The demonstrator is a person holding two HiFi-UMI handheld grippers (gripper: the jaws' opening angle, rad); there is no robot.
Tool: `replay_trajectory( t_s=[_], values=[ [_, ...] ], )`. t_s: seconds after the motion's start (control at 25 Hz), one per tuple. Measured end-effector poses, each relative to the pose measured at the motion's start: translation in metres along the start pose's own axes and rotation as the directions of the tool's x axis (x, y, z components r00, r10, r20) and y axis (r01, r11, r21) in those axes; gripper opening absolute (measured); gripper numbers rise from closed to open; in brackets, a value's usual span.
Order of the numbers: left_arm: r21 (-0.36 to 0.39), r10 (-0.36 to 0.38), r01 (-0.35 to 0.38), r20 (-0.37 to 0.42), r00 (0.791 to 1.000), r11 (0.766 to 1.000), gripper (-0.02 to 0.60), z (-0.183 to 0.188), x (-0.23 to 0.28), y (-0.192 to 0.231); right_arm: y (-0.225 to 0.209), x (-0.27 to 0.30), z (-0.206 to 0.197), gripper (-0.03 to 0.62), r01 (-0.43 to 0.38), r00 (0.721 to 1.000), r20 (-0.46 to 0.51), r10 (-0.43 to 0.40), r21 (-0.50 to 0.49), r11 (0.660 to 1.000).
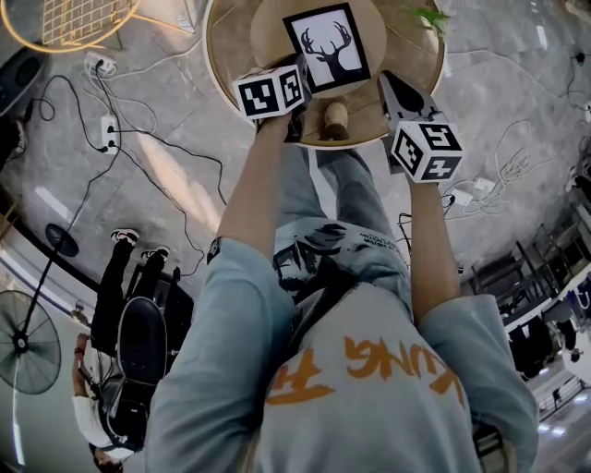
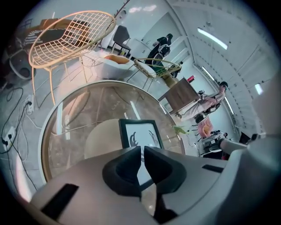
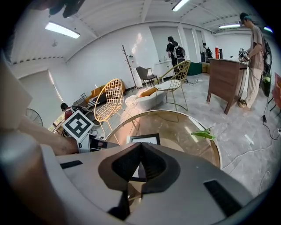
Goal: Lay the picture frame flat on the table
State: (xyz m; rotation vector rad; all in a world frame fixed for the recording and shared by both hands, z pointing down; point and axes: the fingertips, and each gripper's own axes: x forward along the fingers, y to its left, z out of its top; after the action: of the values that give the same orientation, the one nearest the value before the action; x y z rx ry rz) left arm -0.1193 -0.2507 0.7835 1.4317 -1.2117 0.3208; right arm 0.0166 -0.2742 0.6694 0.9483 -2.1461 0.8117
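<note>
The picture frame (image 1: pixel 328 46), black-edged with a deer-antler print, appears to lie face up on a beige round mat (image 1: pixel 268 28) on the round glass table (image 1: pixel 222 74). My left gripper (image 1: pixel 297 78) hovers at the frame's near-left corner. In the left gripper view its jaws (image 2: pixel 142 151) stand almost together with nothing between them, and the frame (image 2: pixel 140 134) shows just beyond. My right gripper (image 1: pixel 386 83) is off the frame's right side, jaws (image 3: pixel 141 147) shut and empty, with the frame (image 3: pixel 144 139) ahead of them.
A green leaf (image 3: pixel 203 134) lies on the glass at the right. A small tan object (image 1: pixel 335 115) shows near the table's front edge. Wire chairs (image 2: pixel 70 30) stand behind the table, cables and power strips (image 1: pixel 106 129) cross the floor, and people stand by a wooden cabinet (image 3: pixel 226 79).
</note>
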Motion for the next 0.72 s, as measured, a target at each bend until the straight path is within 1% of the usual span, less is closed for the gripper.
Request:
replay_trajectory(
  t_s=[0.12, 0.24, 0.4, 0.6, 0.72],
  values=[
    [0.025, 0.009, -0.010, 0.044, 0.999, 1.000, 0.028, 0.006, -0.015, -0.009, 0.003, 0.000, 0.003, -0.003, -0.008, 1.000, 0.003, 0.008, 0.008, 1.000],
    [0.039, 0.019, -0.022, 0.092, 0.996, 0.999, 0.021, 0.011, -0.034, -0.017, 0.009, -0.002, 0.007, -0.003, -0.021, 1.000, 0.008, 0.021, -0.005, 1.000],
    [0.031, 0.046, -0.051, 0.150, 0.988, 0.998, 0.020, 0.018, -0.064, -0.026, 0.017, -0.009, 0.016, -0.003, -0.040, 0.999, 0.015, 0.040, -0.019, 0.999],
    [0.058, 0.071, -0.089, 0.258, 0.964, 0.994, 0.020, 0.035, -0.100, -0.050, 0.022, -0.021, 0.029, -0.003, -0.063, 0.997, 0.030, 0.064, -0.042, 0.997],
    [0.071, 0.089, -0.118, 0.319, 0.943, 0.990, 0.020, 0.046, -0.122, -0.065, 0.028, -0.029, 0.042, -0.003, -0.079, 0.995, 0.052, 0.083, -0.066, 0.995]
  ],
)
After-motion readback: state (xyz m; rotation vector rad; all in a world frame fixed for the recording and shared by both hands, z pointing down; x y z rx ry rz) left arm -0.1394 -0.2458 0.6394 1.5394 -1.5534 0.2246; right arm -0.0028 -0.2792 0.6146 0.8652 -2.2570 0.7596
